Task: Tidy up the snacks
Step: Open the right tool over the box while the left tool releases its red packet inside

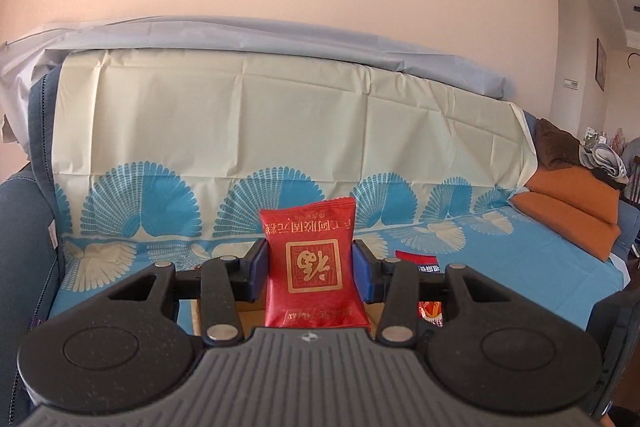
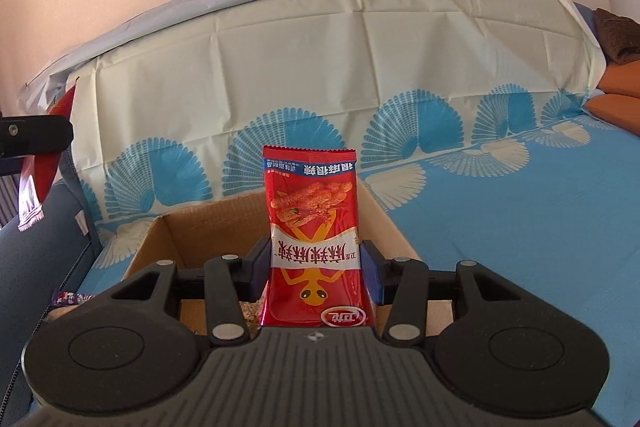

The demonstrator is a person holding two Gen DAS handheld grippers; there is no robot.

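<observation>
The left gripper (image 1: pixel 309 267) is clamped on a dark red snack packet (image 1: pixel 312 267) with a gold square seal; the packet stands upright between the two blue pads, which press on its left and right edges at about mid-height, its top crimp well above the fingertips and its bottom crimp back toward the gripper body. It is held in the air in front of the sofa (image 1: pixel 24 227), which is draped in a cream and blue fan-patterned cloth (image 1: pixel 240 131). Another red packet (image 1: pixel 418 261) lies on the cloth just right of this gripper, partly hidden by it.

The right gripper (image 2: pixel 314 265) is closed on a red spicy-strip packet (image 2: pixel 312 227) with an orange figure, also upright and printed upside down; the pads grip its lower half, most of its length rising above them. It hangs over the open cardboard box (image 2: pixel 168 239), near the box's front edge. The box sits on the sofa seat, toward its left end
</observation>
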